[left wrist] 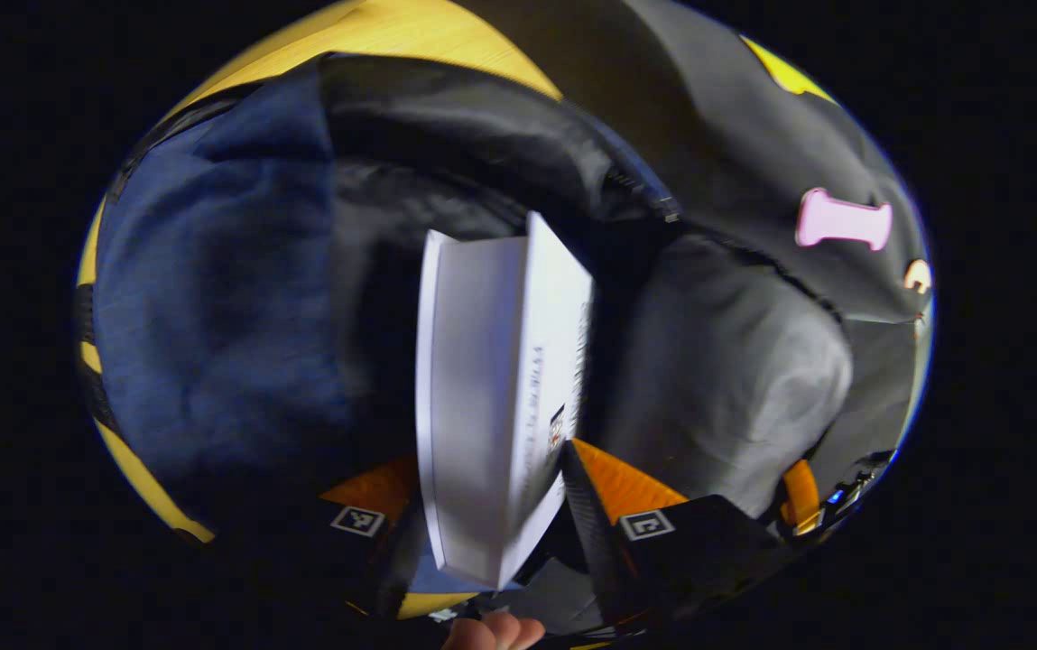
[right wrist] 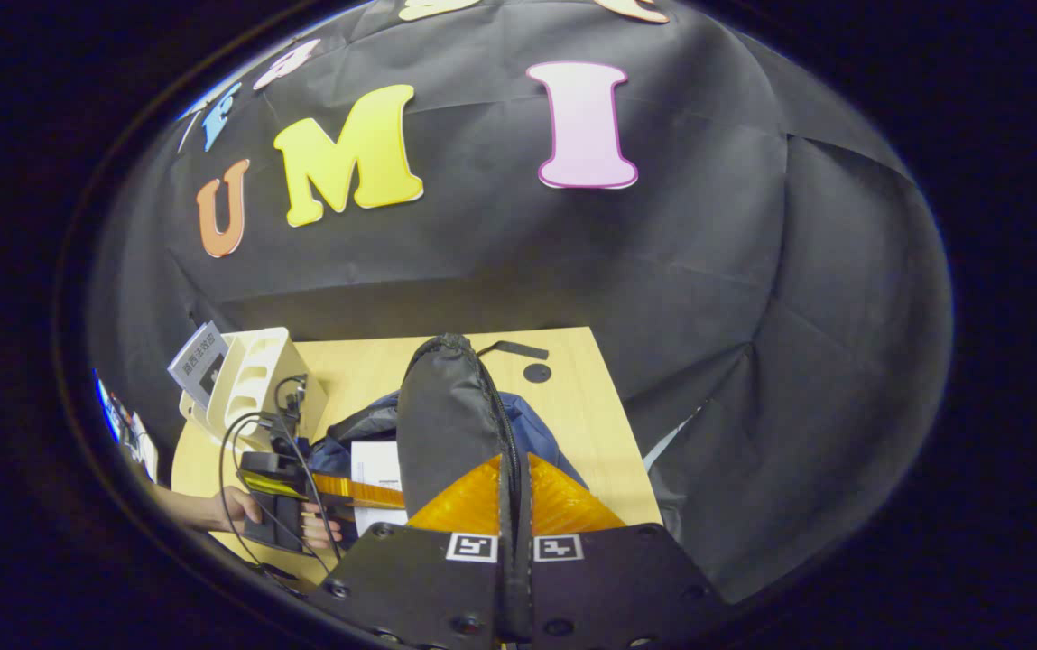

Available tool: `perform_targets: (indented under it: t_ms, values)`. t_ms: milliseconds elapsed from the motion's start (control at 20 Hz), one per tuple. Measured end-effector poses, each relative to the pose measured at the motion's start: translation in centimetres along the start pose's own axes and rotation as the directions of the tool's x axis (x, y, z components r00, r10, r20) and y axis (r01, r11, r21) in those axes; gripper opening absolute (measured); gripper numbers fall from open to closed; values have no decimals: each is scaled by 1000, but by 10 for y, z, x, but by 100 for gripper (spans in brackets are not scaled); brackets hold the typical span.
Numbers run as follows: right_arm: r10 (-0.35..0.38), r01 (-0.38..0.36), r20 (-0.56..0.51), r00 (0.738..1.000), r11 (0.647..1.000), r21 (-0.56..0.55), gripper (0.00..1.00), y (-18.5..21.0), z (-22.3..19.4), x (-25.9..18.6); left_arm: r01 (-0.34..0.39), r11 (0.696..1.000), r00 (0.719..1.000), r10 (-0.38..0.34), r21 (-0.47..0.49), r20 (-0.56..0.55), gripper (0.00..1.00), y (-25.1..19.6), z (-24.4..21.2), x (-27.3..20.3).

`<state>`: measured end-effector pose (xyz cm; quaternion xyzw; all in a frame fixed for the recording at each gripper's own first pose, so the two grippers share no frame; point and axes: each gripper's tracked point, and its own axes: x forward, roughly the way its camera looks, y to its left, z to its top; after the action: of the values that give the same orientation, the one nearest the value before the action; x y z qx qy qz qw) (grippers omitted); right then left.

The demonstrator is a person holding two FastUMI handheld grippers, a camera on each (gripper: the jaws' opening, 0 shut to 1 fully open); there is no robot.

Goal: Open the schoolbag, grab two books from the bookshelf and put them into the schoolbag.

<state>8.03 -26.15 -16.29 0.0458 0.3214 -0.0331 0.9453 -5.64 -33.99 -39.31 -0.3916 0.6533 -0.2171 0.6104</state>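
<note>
So in the left gripper view the left hand-held gripper (left wrist: 504,506) has both fingers clamped on a white book (left wrist: 500,397), a thin, stiff paperback slab with a matte cover and small print down the spine that's too blurry to make out. The book hangs over the open mouth of the schoolbag (left wrist: 211,298), which is soft blue woven fabric outside and shiny black lining inside; the bottom of the bag is lost in shadow. In the right gripper view the right hand-held gripper (right wrist: 514,506) is pinched shut on a floppy black flap (right wrist: 446,424) of the schoolbag, holding it up. Far left on the light wood-grain surface (right wrist: 572,406) sits a white plastic bookshelf (right wrist: 252,379) with 1 book (right wrist: 198,361) leaning in it, partly cut off by the edge. A hand (right wrist: 238,510) grips the other hand-held gripper's handle, wrapped in black cables.
</note>
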Motion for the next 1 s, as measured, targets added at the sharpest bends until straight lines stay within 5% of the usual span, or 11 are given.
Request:
perform_targets:
  t_ms: [150, 350, 500, 700, 850, 1000]
  values:
    - [0, 0, 2, 1000, 1000, -5, 0, 3, -1, 0, -126, 991, 992, 127, 40, -19, 85, 8, -3, -16]
    - [2, -2, 11, 1000, 1000, -11, 0, 8, -2, -1, -288, 936, 957, 284, 200, 52, 88, 9, 6, -58]
    - [4, -4, 16, 1000, 1000, -9, 0, 12, -3, -3, -405, 847, 914, 374, 345, 154, 87, 5, 17, -99]
    - [-2, 2, 29, 1000, 1000, -24, 0, 20, -2, -7, -557, 679, 831, 454, 478, 322, 88, -3, 30, -157]
    - [-7, 8, 32, 999, 999, -31, 0, 25, -4, -10, -612, 617, 791, 456, 495, 408, 87, -7, 35, -197]
    - [-20, 22, 32, 999, 999, -48, 0, 29, -6, -11, -662, 586, 747, 470, 467, 470, 87, -5, 40, -250]
